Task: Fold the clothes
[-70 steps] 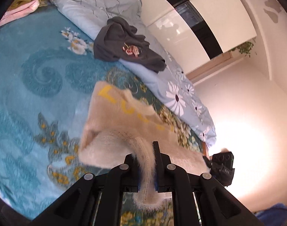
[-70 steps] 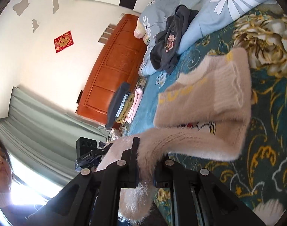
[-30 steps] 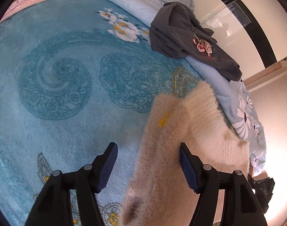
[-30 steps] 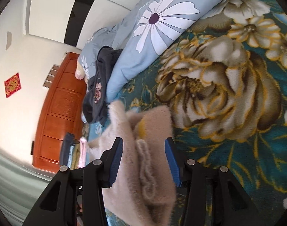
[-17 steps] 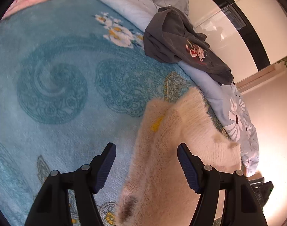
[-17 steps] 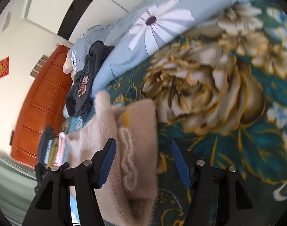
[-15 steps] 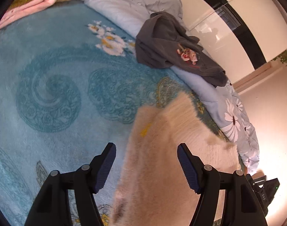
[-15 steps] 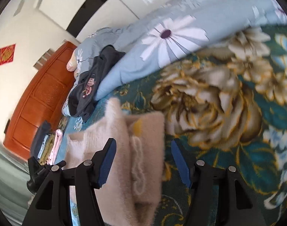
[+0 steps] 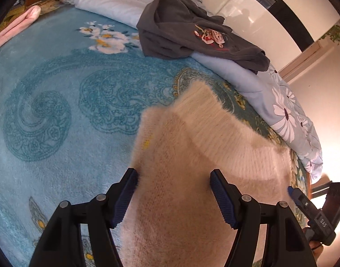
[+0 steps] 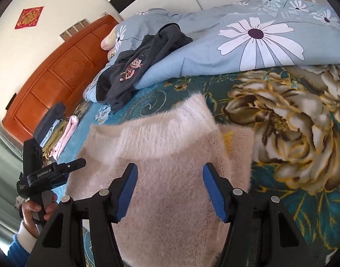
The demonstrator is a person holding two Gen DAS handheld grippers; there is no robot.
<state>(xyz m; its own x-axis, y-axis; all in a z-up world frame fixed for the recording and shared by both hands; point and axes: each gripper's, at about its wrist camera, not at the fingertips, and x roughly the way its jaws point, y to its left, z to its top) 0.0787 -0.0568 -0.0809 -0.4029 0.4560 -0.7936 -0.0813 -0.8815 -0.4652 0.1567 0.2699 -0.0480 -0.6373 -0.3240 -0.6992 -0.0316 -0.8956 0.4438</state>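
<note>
Fluffy beige sweater (image 9: pixel 192 178) lies folded on blue blanket (image 9: pixel 47 93) of bed. Left gripper (image 9: pixel 173 197) fingers wide, holding nothing — sweater right under them. Right gripper (image 10: pixel 170 189) fingers wide too, empty. Dark shirt (image 9: pixel 187 35) at 12 o'clock, on flowered quilt (image 10: pixel 248 51).

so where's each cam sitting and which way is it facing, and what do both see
Left wrist: on the left gripper, looking along its open fingers over the beige sweater toward the wardrobe wall; the right gripper shows at the right edge.
Right wrist: on the right gripper, open, facing the headboard; the left hand shows.
Shared: sweater, dark garment, floral duvet.
</note>
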